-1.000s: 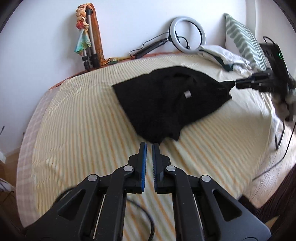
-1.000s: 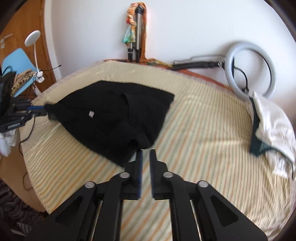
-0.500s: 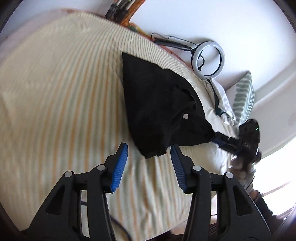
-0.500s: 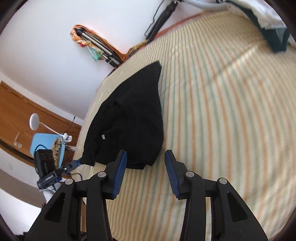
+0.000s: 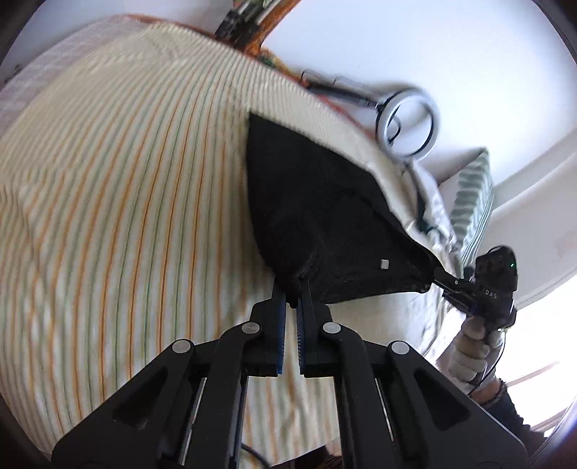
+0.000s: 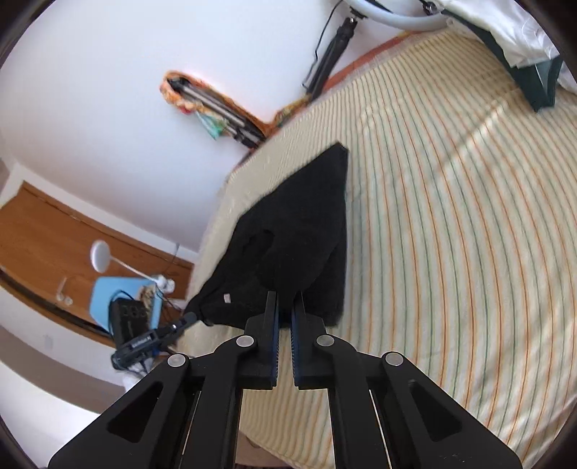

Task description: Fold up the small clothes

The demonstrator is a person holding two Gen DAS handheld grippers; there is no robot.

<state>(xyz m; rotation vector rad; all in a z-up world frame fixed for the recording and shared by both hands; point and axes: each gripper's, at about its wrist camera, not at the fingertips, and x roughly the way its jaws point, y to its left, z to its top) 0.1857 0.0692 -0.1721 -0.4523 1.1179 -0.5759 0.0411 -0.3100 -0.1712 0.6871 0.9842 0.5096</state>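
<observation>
Cloth [image 5: 317, 216] lay black on the striped bed [image 5: 126, 216]; each hand-held gripper, left [image 5: 293, 293] and right [image 6: 286, 301], pinched one corner tight.

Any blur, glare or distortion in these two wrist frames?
Left wrist: motion smear on the ring light and striped sheet; window glare blows out the lower right. Right wrist: strong fisheye bending; the black garment shows little surface detail, and the blue chair is soft.

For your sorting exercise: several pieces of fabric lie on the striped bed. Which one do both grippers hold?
The black garment: left gripper and right gripper each pinch its near edge. The white cloth by the ring light lies untouched.
</observation>
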